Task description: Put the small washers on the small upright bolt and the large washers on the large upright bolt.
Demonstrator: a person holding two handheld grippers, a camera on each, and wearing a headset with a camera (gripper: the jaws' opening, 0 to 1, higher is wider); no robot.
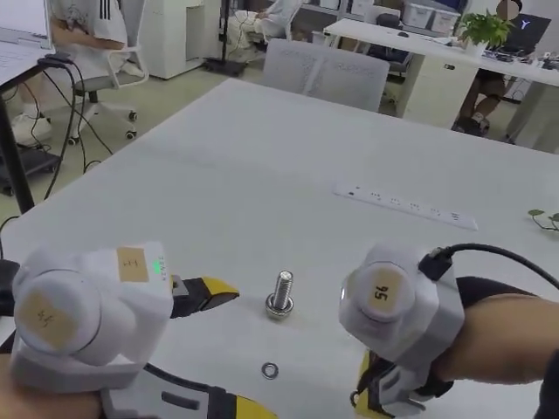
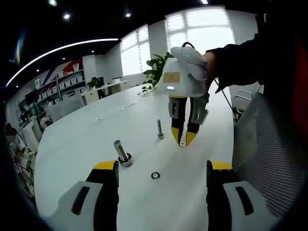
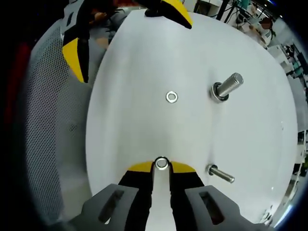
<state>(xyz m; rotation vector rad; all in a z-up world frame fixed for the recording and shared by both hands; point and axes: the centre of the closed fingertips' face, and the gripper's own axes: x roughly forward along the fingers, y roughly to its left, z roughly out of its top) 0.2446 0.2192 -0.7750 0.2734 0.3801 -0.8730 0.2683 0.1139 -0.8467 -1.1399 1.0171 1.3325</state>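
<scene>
Right fingers (image 3: pixel 139 169): almost closed, the yellow tips pinching a small washer (image 3: pixel 161 163) by its rim, with its hole facing the camera. The right gripper (image 3: pixel 161 167) points down at the white desk (image 3: pixel 130 120). I cannot tell whether the washer touches the surface.
Left fingers (image 2: pixel 105 174): spread wide with nothing between them. The left gripper (image 2: pixel 162 166) sits low at the near left of the desk and aims right across it.
Small bolt (image 2: pixel 159 129): upright on the desk, right of the large bolt. It is just beside the right gripper's tips, on their far side, and not touching them.
Large bolt (image 1: pixel 280 295): upright in the middle of the desk, between the two grippers. A wider metal ring sits round its foot, and I cannot tell whether that is a washer or the bolt's head.
Loose washer (image 1: pixel 270 371): flat on the desk, on the near side of the large bolt and apart from it, between the two grippers.
Power strip (image 1: pixel 406 206): white, lying flat towards the far right of the desk, well apart from the bolts.
</scene>
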